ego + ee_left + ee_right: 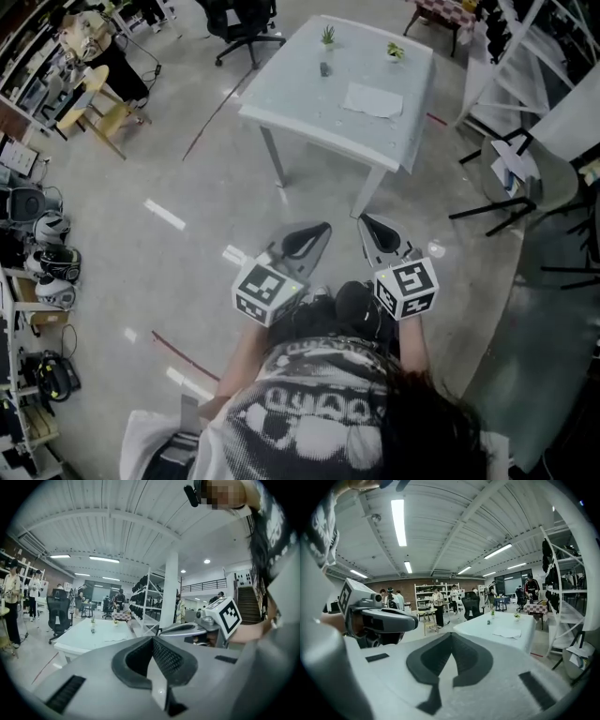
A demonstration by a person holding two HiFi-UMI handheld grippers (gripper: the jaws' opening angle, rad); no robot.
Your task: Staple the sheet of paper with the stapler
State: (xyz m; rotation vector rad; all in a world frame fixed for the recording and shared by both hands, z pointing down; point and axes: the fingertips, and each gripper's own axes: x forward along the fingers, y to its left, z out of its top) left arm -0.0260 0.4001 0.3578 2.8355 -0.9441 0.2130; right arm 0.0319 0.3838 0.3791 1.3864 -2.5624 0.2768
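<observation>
A white sheet of paper (373, 99) lies on the pale table (309, 108) a few steps ahead. A small dark object (324, 68), perhaps the stapler, stands by a potted plant (327, 37); it is too small to tell. My left gripper (314, 234) and right gripper (373, 228) hang side by side over the floor, well short of the table, both shut on nothing. In the left gripper view its jaws (152, 641) meet, with the table (79, 641) beyond. From the right gripper (451, 637) the paper (507, 632) shows on the table (487, 629).
A second small plant (395, 52) stands at the table's far side. A black office chair (242, 28) is behind the table, wooden stools (98, 108) to the left, shelves with helmets (47, 253) at far left, a white rack (525, 103) at right. People stand in the background.
</observation>
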